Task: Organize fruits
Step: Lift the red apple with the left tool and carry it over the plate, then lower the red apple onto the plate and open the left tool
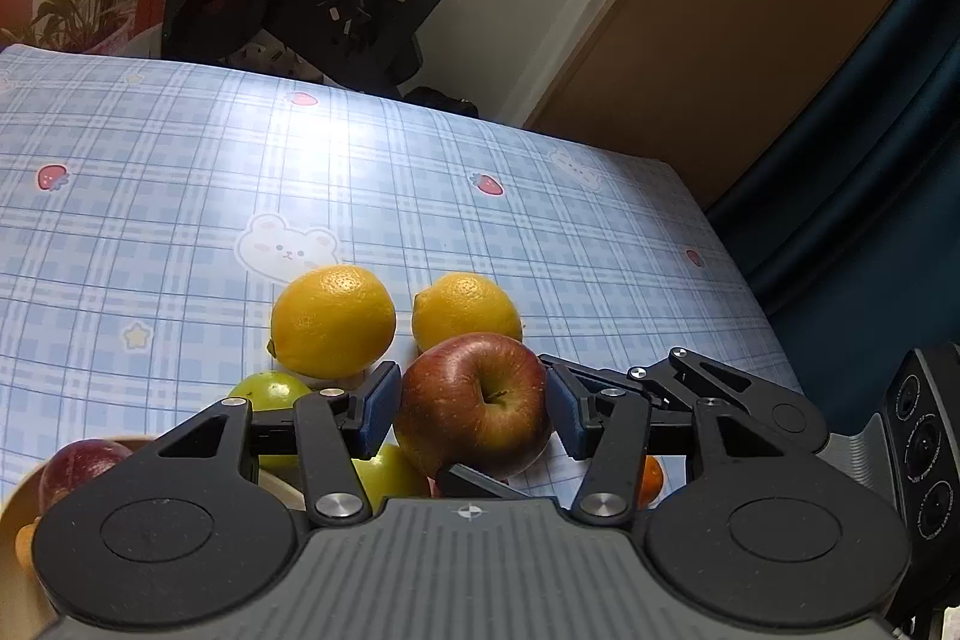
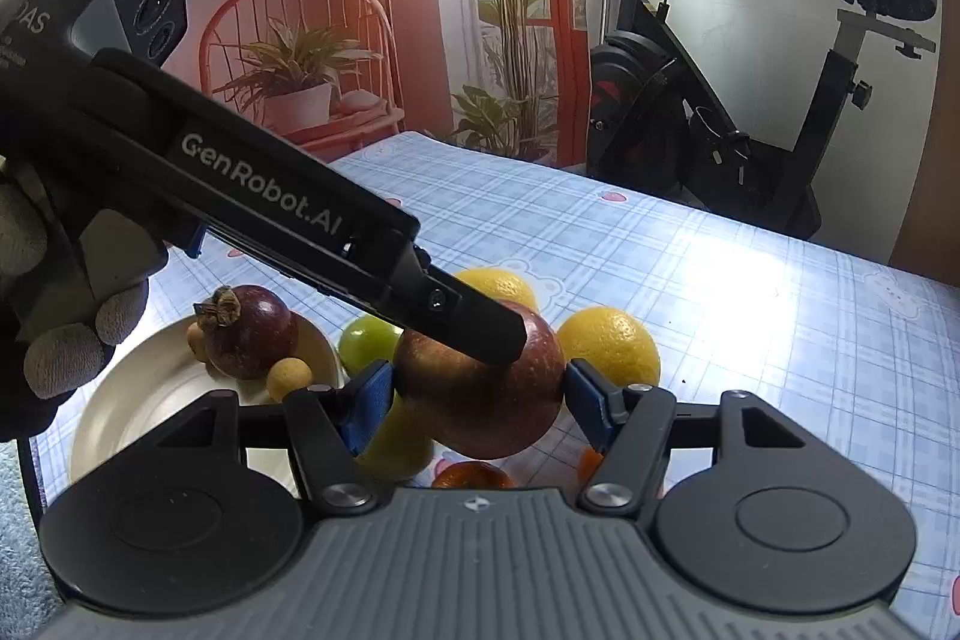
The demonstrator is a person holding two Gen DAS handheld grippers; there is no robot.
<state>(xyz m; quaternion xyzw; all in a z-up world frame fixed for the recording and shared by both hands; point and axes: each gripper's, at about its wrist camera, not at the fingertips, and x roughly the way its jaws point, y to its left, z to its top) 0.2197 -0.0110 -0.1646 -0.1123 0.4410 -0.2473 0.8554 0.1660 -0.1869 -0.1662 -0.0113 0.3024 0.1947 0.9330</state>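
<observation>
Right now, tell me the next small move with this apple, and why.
Probably open the right gripper, leaving the red apple to the left gripper. Both pairs of pads seem to press on that one apple, and the white plate holding the mangosteen lies on the left gripper's side.

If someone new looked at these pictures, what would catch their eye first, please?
A red apple sits dead centre, clamped between both grippers at once, the right gripper from the sides and the left gripper crossing over it. Behind it lie two lemons on the blue checked tablecloth; a white bowl stands left.
</observation>
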